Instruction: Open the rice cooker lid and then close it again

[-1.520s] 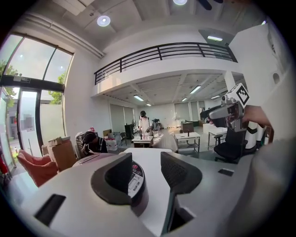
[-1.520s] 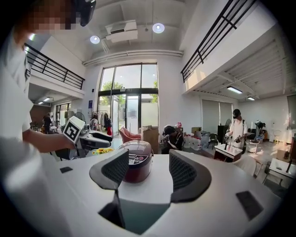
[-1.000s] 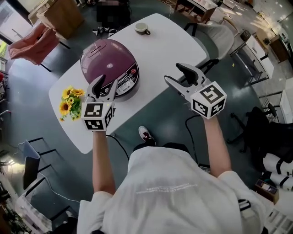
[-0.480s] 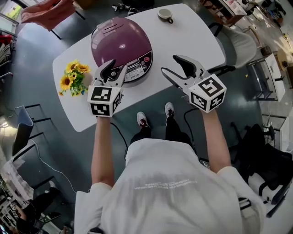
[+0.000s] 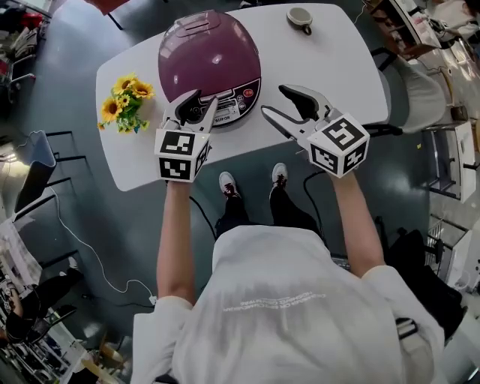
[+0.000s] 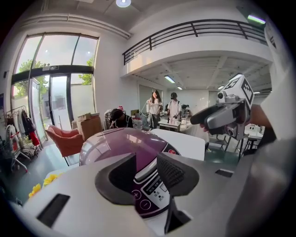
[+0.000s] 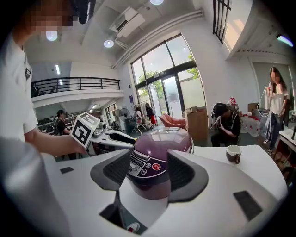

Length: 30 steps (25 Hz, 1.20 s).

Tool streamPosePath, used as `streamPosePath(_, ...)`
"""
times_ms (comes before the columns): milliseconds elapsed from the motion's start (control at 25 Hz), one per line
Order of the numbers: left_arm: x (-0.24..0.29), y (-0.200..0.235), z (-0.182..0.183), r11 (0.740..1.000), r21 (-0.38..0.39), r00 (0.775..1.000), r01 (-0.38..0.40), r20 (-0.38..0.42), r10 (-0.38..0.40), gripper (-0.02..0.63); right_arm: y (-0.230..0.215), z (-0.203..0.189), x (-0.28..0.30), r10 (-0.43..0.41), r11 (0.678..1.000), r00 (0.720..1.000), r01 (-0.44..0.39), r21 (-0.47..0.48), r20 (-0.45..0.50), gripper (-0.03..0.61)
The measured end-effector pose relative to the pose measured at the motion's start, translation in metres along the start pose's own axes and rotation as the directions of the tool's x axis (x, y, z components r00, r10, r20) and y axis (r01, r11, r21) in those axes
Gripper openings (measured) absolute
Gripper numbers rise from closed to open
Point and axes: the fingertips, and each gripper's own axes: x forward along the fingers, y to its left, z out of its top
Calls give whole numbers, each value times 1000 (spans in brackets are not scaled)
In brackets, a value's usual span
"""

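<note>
From the head view, the purple rice cooker (image 5: 208, 56) is sitting with its lid down on the white table (image 5: 330, 52), a bunch of sunflowers (image 5: 124, 105) just beside it on the left and a cup (image 5: 301, 16) near the far edge. The left gripper (image 5: 202, 101) is hanging over the cooker's front panel, and the right gripper (image 5: 274, 100) is hanging over bare tabletop just right of it.

In the left gripper view, the jaws are standing narrowly apart, having just been closing; the control panel (image 6: 155, 185) is showing in the gap, but the pads are pressing on nothing.

In the right gripper view, the jaws are gaping wide (though they too have just been closing a little), framing the cooker beyond them and gripping nothing.
</note>
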Motion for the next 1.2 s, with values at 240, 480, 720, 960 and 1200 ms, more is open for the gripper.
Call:
streamPosePath(240,12,-11,-19,990,125,989,66,-136,-49,140,-8,-10,12,51,999,998,-50,18,-22,253)
streamPosePath(480,13,-14,-19,970,229,980,87,-193,-42,97,-9,-14,17,79,996,997,-78,37,-25,244)
streamPosePath(720,16,-18,-25,927,345,963,147,-265,-54,49,-8,-16,22,95,994,995,-94,50,-24,241)
streamPosePath(960,17,-20,-27,880,434,944,194,-327,-47,38,-9,-20,22,88,994,996,-86,68,-21,238)
streamPosePath(1200,18,-19,-28,894,394,931,213,-359,-63,39,-11,-21,22,80,994,997,-78,80,-19,232)
